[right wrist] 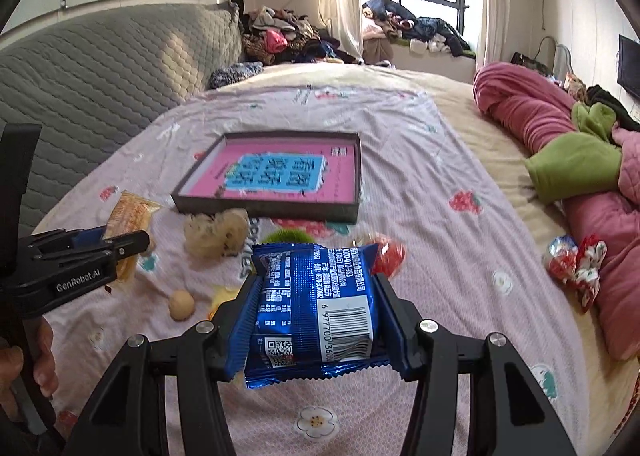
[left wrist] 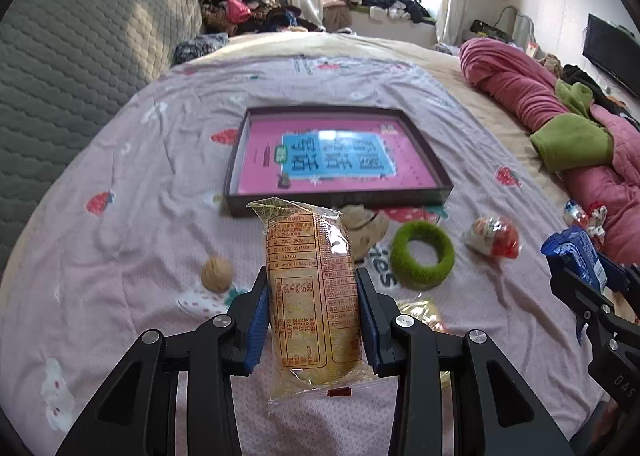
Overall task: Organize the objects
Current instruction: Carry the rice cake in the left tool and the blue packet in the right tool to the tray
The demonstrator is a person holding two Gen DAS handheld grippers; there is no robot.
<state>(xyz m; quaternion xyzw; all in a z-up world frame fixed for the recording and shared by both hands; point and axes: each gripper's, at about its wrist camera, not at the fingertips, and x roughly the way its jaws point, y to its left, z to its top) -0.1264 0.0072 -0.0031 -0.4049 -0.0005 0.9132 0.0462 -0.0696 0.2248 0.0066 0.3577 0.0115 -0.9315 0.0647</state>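
My left gripper [left wrist: 312, 288] is shut on a yellow wrapped cake packet [left wrist: 310, 296], held above the bed; it also shows in the right wrist view [right wrist: 130, 215]. My right gripper [right wrist: 316, 288] is shut on a blue snack packet [right wrist: 316, 304], seen at the right edge of the left wrist view [left wrist: 576, 252]. A shallow dark tray with a pink and blue card inside [left wrist: 336, 155] [right wrist: 280, 179] lies on the sheet ahead of both grippers. A walnut [left wrist: 217, 274], a beige puff [left wrist: 366, 230], a green ring [left wrist: 422, 256] and a red wrapped sweet [left wrist: 494, 236] lie in front of the tray.
A pink quilt with green lining [left wrist: 560, 123] lies along the right. More wrapped sweets [right wrist: 574, 262] sit beside it. A grey padded headboard [left wrist: 80, 55] stands at left. Piled clothes [left wrist: 248, 7] lie beyond the bed.
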